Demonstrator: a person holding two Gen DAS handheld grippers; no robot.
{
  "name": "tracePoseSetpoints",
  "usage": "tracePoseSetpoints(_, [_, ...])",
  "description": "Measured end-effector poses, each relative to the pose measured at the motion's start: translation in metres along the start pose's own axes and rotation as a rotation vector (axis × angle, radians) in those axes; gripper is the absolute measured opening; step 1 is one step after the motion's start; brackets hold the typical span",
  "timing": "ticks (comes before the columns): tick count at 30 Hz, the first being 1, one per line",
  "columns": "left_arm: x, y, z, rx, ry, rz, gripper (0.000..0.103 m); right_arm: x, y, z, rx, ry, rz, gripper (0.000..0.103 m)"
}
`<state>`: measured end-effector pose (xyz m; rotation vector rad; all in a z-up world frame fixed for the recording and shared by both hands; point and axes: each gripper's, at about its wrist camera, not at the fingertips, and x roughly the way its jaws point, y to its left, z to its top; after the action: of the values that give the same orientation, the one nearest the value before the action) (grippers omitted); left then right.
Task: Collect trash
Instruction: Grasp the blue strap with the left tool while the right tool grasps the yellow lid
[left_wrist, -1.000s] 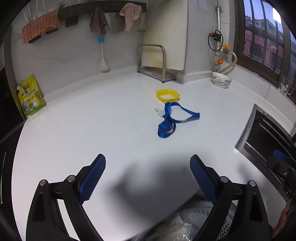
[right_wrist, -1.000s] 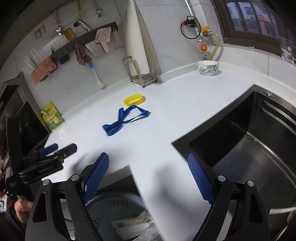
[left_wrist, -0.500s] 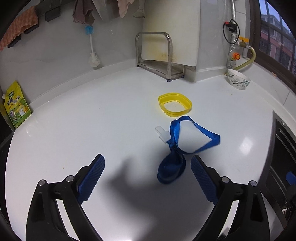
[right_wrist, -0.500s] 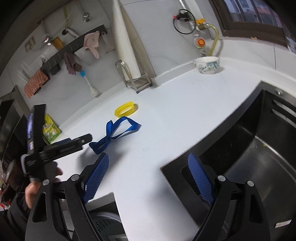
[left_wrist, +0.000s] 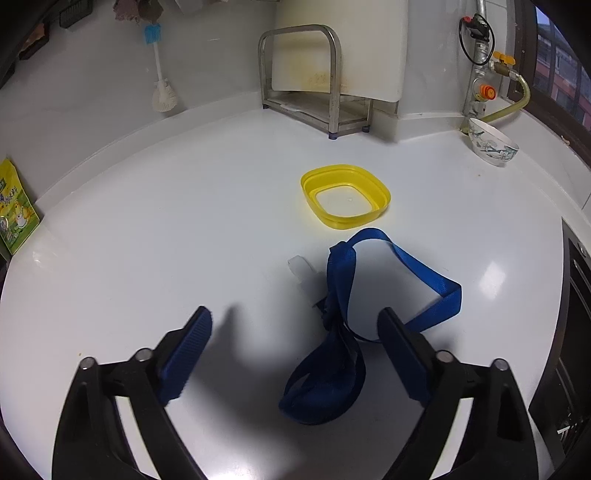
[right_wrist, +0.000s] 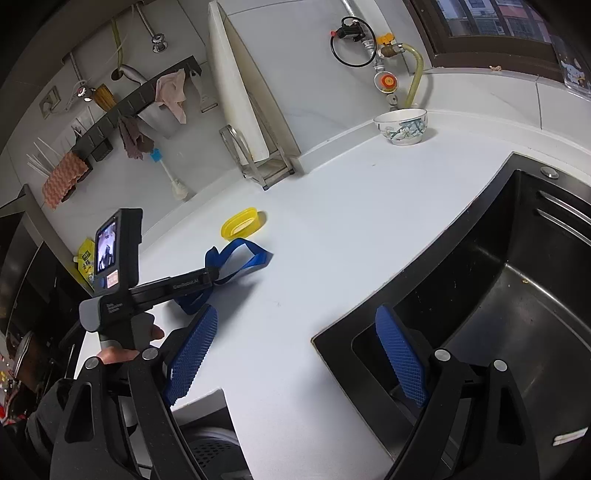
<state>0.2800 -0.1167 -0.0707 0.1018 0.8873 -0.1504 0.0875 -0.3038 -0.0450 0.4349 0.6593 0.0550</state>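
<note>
A blue strap (left_wrist: 334, 354) lies crumpled on the white counter (left_wrist: 147, 229), with a small clear plastic piece (left_wrist: 300, 266) beside it and a yellow plastic lid (left_wrist: 345, 199) just beyond. My left gripper (left_wrist: 295, 339) is open, low over the counter, with the strap's near loop between its fingers. In the right wrist view the strap (right_wrist: 236, 258) and the lid (right_wrist: 242, 225) lie left of centre, and the left gripper's body (right_wrist: 147, 288) reaches over the strap. My right gripper (right_wrist: 295, 354) is open and empty above the counter's front edge by the sink.
A black sink (right_wrist: 498, 295) takes up the right side. A patterned bowl (right_wrist: 400, 127) stands at the back by the gas hose. A cutting board leans in a metal rack (left_wrist: 317, 99). A yellow-green pouch (left_wrist: 14, 218) stands far left. A grey bin (right_wrist: 214, 454) sits below the counter edge.
My left gripper has moved forward over the counter until the blue strap lies between its open fingers. The right gripper has risen and turned slightly, and the bin has dropped lower in its view.
</note>
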Motion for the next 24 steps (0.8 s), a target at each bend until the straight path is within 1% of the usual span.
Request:
tracePoseSetpoints(2, [0.003,-0.001,0.0,0.003,0.012,-0.006,0.062,0.0,0.001,0.002,-0.002,-0.003,-0.006,0.084])
tracePoseSetpoints(3, [0.005,-0.002,0.0,0.004,0.021,-0.009,0.058,0.0,0.001,0.003,-0.002,-0.004,-0.011,0.084])
tracePoseSetpoints(5, [0.006,-0.001,0.0,0.004,0.027,-0.025,0.042,0.002,0.004,0.006,-0.007,-0.002,-0.016,0.084])
tracePoseSetpoints(6, [0.005,-0.001,0.0,0.005,0.024,-0.03,0.036,0.003,0.006,0.008,-0.011,0.0,-0.019,0.084])
tracePoseSetpoints(8, [0.005,0.0,0.001,0.009,0.022,-0.04,0.018,0.007,0.012,0.012,-0.029,0.007,-0.025,0.084])
tracePoseSetpoints(9, [0.005,0.001,0.001,0.01,0.023,-0.048,0.014,0.01,0.015,0.014,-0.037,0.011,-0.026,0.084])
tracePoseSetpoints(12, [0.001,0.007,0.004,0.011,0.017,-0.061,0.013,0.018,0.029,0.023,-0.075,0.023,-0.026,0.084])
tracePoseSetpoints(17, [-0.005,0.032,0.012,0.033,-0.017,-0.039,0.012,0.045,0.053,0.041,-0.159,0.056,-0.025,0.084])
tracePoseSetpoints(21, [-0.003,0.059,0.02,0.061,-0.048,0.016,0.012,0.081,0.073,0.059,-0.219,0.112,-0.02,0.084])
tracePoseSetpoints(24, [-0.002,0.08,0.024,0.033,-0.058,0.02,0.012,0.112,0.089,0.068,-0.271,0.148,-0.03,0.084])
